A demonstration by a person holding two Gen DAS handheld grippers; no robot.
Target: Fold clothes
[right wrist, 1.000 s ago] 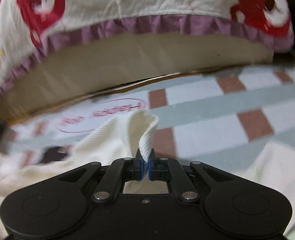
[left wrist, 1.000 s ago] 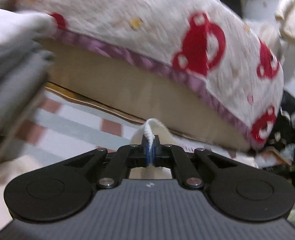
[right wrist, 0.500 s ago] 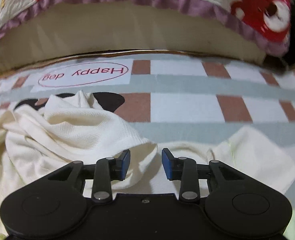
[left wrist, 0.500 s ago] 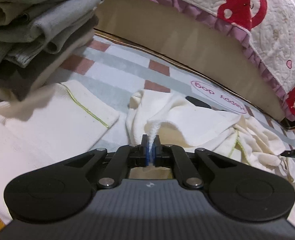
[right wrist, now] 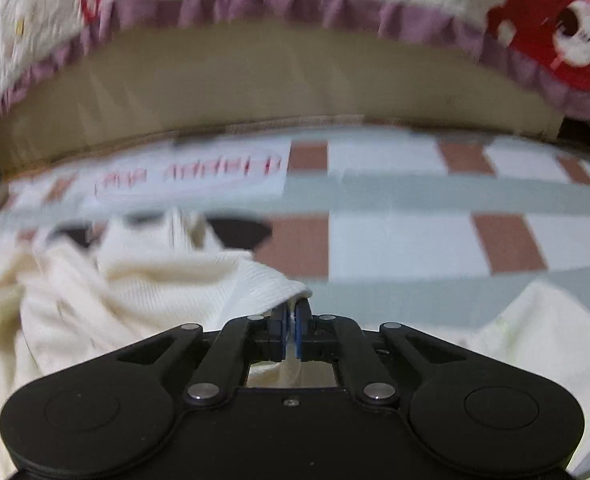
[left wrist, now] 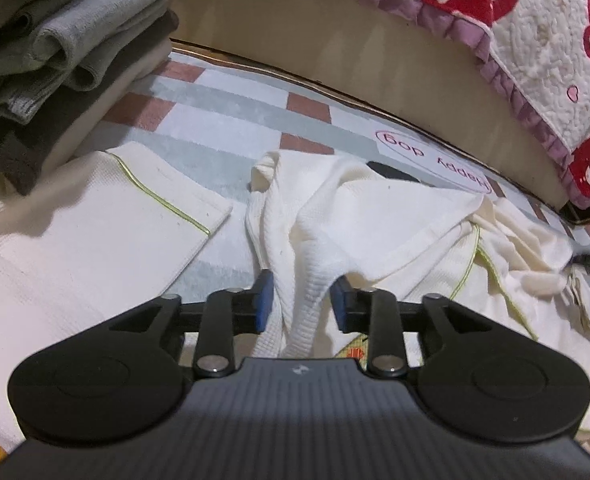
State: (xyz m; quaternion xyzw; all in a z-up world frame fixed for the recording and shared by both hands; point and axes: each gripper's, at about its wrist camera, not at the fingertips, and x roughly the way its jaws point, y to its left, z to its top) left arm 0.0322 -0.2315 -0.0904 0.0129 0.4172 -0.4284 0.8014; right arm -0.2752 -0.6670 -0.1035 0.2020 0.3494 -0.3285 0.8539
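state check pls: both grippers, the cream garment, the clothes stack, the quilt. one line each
left gripper: open, cream fold between jaws.
right gripper: shut on garment edge.
cream garment: crumpled, unfolded, on checked mat.
clothes stack: folded, piled.
bear-print quilt: draped over edge.

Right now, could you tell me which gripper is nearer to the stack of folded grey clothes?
Left. The left gripper sits beside the stack of folded grey clothes; the right gripper is over the cream garment, with no stack in its view.
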